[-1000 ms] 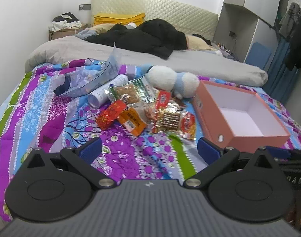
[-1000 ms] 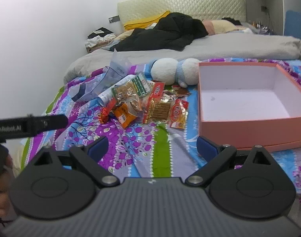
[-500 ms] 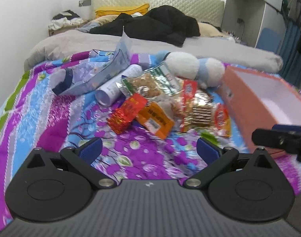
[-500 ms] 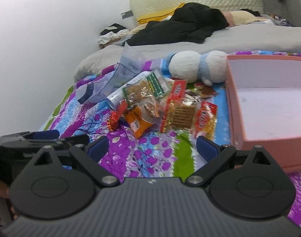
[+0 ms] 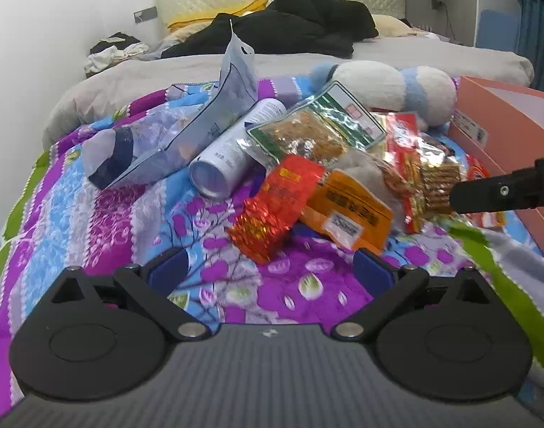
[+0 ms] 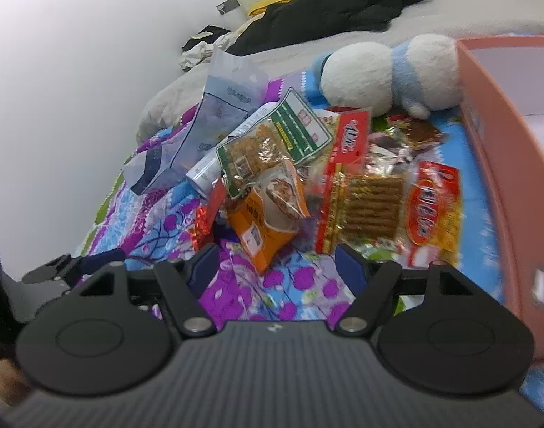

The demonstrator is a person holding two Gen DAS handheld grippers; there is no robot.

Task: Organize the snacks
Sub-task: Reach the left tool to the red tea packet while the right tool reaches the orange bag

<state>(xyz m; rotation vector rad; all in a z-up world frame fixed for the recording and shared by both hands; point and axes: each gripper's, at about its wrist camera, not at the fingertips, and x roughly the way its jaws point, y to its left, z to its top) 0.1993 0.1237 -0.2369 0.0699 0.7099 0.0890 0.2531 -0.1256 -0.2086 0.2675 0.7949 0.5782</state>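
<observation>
Hovering low over the flowered bed cover point(image 5: 93, 214) with the left gripper point(image 5: 271, 271), jaws spread wide and gripping nothing

Holding the right gripper point(image 6: 277, 267) likewise wide apart and empty, just beside the left one and nearer the pink box point(image 6: 493, 142)

Facing the snack heap lying loose on the bed, none of it in the box yet (task judged barely begun)

Lining up, on the left, with the red foil packet point(image 5: 275, 210): lying just ahead of the open jaws, near end almost between the fingertips, long axis running away from the gripper and leaning slightly right, so the jaws are already standing across its narrow width

Lining up, on the right, with the orange packet point(image 6: 261, 235): just ahead and a touch left of centre, long axis pointing roughly straight away, top end tucked under the green-labelled bag point(image 6: 272, 146)

Judging the left gripper nearer the red packet and the right nearer the orange one and the biscuit pack point(image 6: 372, 207)

Noting the box lying to the right of the heap, open side up, well placed for a rightward carry
</observation>
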